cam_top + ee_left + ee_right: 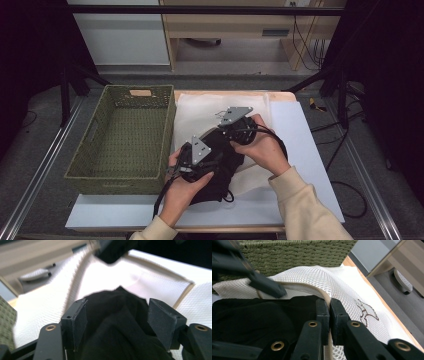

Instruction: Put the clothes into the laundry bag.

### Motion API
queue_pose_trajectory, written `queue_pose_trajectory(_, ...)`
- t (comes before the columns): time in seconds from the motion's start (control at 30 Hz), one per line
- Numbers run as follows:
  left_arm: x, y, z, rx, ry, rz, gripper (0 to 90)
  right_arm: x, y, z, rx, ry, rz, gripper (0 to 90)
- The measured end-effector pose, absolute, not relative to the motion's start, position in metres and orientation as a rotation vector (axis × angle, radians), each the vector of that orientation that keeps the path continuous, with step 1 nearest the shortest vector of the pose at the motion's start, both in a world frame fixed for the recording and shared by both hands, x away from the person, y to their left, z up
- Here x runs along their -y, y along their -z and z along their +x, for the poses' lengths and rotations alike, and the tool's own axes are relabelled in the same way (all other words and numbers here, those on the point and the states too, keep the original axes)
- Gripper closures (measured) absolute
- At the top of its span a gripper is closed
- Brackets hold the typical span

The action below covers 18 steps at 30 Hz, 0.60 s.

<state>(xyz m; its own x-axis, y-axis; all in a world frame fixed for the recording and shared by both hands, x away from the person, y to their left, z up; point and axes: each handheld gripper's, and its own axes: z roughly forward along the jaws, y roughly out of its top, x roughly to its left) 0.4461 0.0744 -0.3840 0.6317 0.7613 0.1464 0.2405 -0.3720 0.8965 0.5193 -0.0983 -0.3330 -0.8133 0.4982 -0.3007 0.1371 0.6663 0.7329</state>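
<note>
From the high view, a person is working over a white desk [305, 150] with a white mesh bag [200, 112] spread on it and a green woven basket [125, 137] standing just to its left. A black garment [222, 165] is lying bunched on the near part of the bag. The left hand-held gripper [187, 162] is sitting at the garment's near-left end and the right hand-held gripper [232, 127] at its far-right end, so the cloth's long axis is running diagonally between them.

In the left gripper view, the left hand-held gripper [117, 315] is standing wide, its jaws straddling the black garment [117, 325], which is mounding up between them and reaching ahead toward the white mesh bag [105, 280]. I cannot tell whether either pad is touching the cloth.

In the right gripper view, the right hand-held gripper [329, 311] is pinching the corded rim [322, 293] of the bag's opening, jaws nearly together. The garment [262, 320] is lying immediately left of those jaws, at the mouth. Judging from this, the bag's opening is lying ahead of the left hand-held gripper, which is the nearer one to push the cloth in.
</note>
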Motion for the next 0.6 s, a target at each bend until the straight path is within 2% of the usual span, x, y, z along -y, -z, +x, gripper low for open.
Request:
queue_pose_trajectory(0.2, -0.083, 0.374, 0.431, -0.771, -0.681, 1.911, 32.2, 0.099, 0.340, 0.514, -2.379, -1.019, 0.497, 86.5)
queue_pose_trajectory(0.23, -0.085, 0.373, 0.430, -0.746, -0.709, 1.906, 32.2, 0.099, 0.341, 0.513, -2.370, -1.030, 0.501, 86.6)
queue_pose_trajectory(0.6, -0.093, 0.378, 0.409, -0.746, -0.616, 1.944, 33.6, 0.098, 0.348, 0.509, -2.358, -1.019, 0.520, 86.6)
